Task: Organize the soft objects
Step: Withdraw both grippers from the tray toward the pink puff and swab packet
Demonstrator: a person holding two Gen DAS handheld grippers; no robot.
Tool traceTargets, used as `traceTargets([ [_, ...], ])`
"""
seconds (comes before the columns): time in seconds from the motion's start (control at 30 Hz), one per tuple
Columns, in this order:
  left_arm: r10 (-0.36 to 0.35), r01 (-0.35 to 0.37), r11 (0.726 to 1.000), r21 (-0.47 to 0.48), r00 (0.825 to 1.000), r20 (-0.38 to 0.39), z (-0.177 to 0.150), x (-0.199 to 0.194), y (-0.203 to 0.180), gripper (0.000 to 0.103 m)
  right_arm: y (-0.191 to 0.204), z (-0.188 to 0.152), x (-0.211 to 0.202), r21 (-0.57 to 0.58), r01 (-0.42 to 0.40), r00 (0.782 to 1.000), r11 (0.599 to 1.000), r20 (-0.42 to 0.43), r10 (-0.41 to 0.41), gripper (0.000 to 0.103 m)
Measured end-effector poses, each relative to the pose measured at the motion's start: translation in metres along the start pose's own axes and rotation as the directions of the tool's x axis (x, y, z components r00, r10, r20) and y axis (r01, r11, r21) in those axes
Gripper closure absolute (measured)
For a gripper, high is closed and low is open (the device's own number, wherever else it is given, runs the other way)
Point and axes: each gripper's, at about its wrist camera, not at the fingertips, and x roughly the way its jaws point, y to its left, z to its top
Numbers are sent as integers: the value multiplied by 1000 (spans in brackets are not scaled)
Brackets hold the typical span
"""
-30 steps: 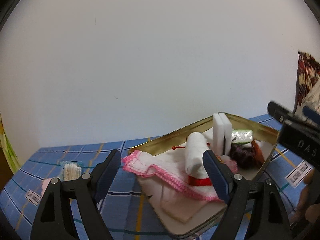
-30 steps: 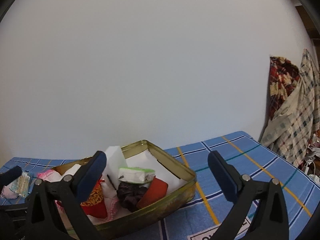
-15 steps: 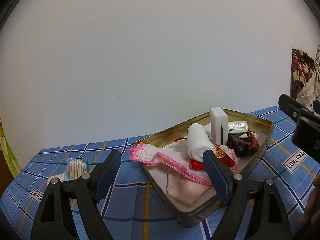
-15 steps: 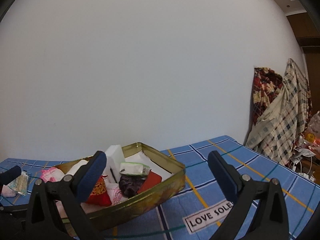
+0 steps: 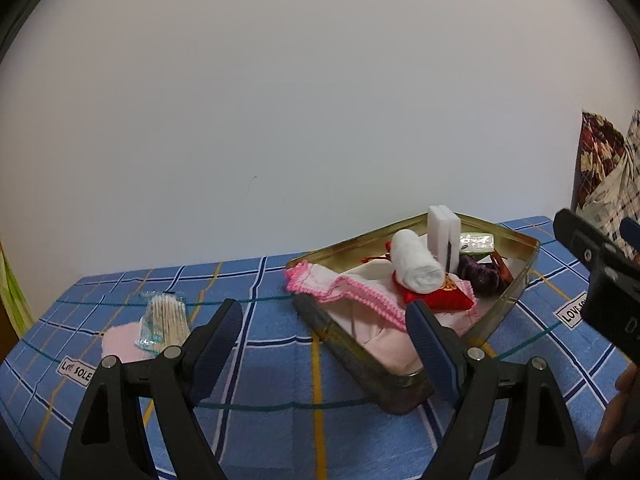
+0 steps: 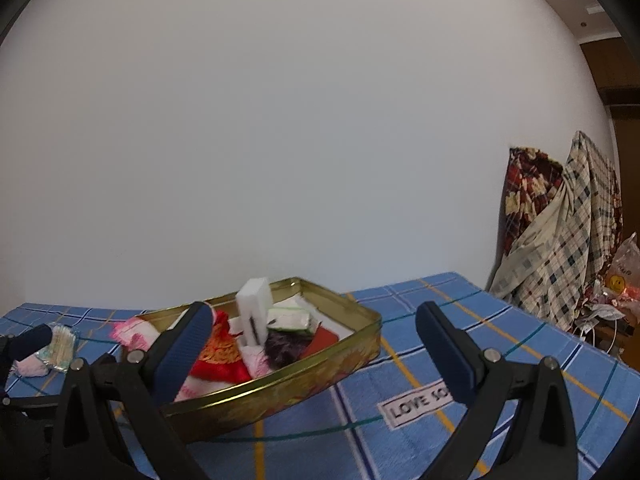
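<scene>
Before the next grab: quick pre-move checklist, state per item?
1. Left gripper open and empty: ok.
2. Right gripper open and empty: ok.
3. Loose items left outside the tin: not ok. The swab pack lies on a pink pad on the blue cloth.
4. Path from left gripper to swab pack free: ok, only bare cloth between them.
5. Everything fully inside the tin: not ok. The pink-edged towel hangs over the rim.
6. Room in the tin for more: cannot tell; the rolled towel, sponge and red pouch already crowd it.
</scene>
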Motion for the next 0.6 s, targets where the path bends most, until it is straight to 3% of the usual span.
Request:
traceTargets([
  [0.33,60,-60,998,3,998,17,-5,-2,40,17,46,-6,0,-31,-70,997,997,-22,70,0],
  [0.6,98,-98,995,-25,995,-19,-9,6,82,17,97,-11,7,-46,-157,986,987,-61,154,0],
])
